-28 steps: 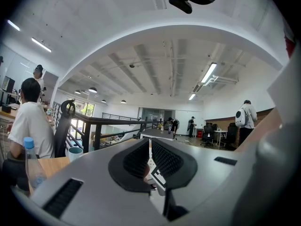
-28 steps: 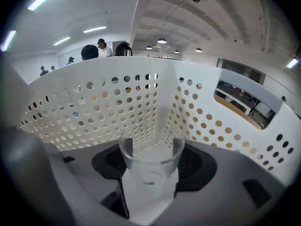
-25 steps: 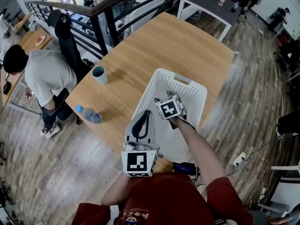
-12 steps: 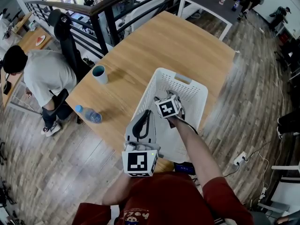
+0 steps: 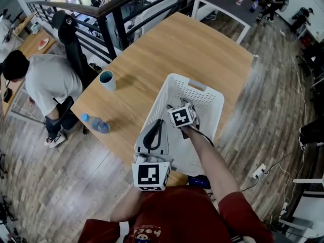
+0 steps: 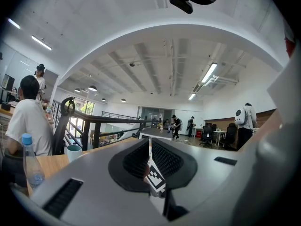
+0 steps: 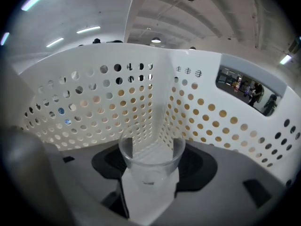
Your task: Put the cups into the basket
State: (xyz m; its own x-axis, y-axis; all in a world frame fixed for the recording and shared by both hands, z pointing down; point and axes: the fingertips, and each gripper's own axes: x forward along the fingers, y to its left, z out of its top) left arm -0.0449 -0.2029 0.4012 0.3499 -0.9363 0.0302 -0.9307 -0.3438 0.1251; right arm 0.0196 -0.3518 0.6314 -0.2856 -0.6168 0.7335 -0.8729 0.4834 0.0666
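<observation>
I am grasping a clear cup [image 7: 150, 166] in my right claw [image 7: 150, 150] – the two pads are pressing on its sides, and I am looking down over its round rim. The claw is reaching down inside the white basket [image 7: 89, 108], whose hole-dotted walls are rising all around the cup. Whether the cup's base is touching the basket floor I cannot tell. The basket is standing on the wooden table [image 5: 192, 49], toward the edge nearest me. My left claw [image 6: 149, 146] is hanging just beside the basket's near left rim, its jaws clenched together with nothing between them. Further out, a teal cup [image 5: 107, 80] is standing upright on the table, well apart from the basket – a water bottle [image 5: 95, 123] is lying on its side near the table's left edge. Beyond that edge a person in a white shirt [image 5: 48, 82] is standing by the railing.
</observation>
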